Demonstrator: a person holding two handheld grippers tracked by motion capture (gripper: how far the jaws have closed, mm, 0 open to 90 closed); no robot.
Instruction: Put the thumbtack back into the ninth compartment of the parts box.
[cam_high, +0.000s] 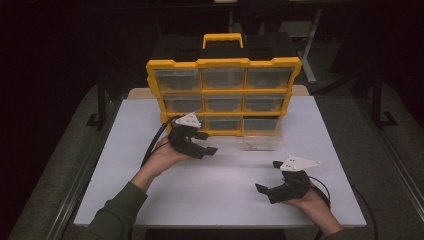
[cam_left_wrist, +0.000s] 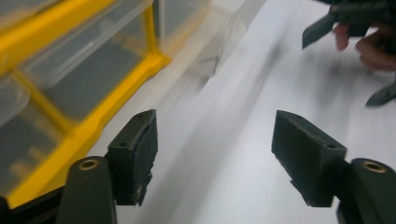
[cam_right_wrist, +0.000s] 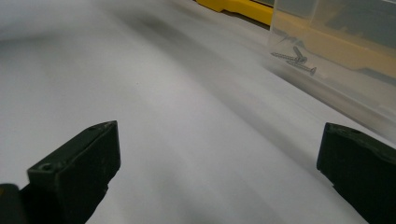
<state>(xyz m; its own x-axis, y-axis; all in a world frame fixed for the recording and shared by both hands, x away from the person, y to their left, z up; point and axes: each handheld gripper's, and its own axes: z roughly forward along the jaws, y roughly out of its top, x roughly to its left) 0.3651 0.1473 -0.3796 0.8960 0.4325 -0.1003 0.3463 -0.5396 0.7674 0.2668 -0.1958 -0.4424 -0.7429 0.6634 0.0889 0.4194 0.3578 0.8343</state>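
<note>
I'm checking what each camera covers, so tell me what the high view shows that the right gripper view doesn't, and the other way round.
High view alone: the whole yellow organizer standing upright with its handle, both hands, the left tongs and right tongs, each open and empty.

Right gripper view alone: screws lying inside the clear drawer, plain enough to make out.

Both: the white table, that clear drawer pulled out onto it, and the organizer's yellow base.

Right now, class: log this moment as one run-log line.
left gripper: open, empty, beside organizer | right gripper: open, empty, over table | clear drawer: out, holding screws
</note>
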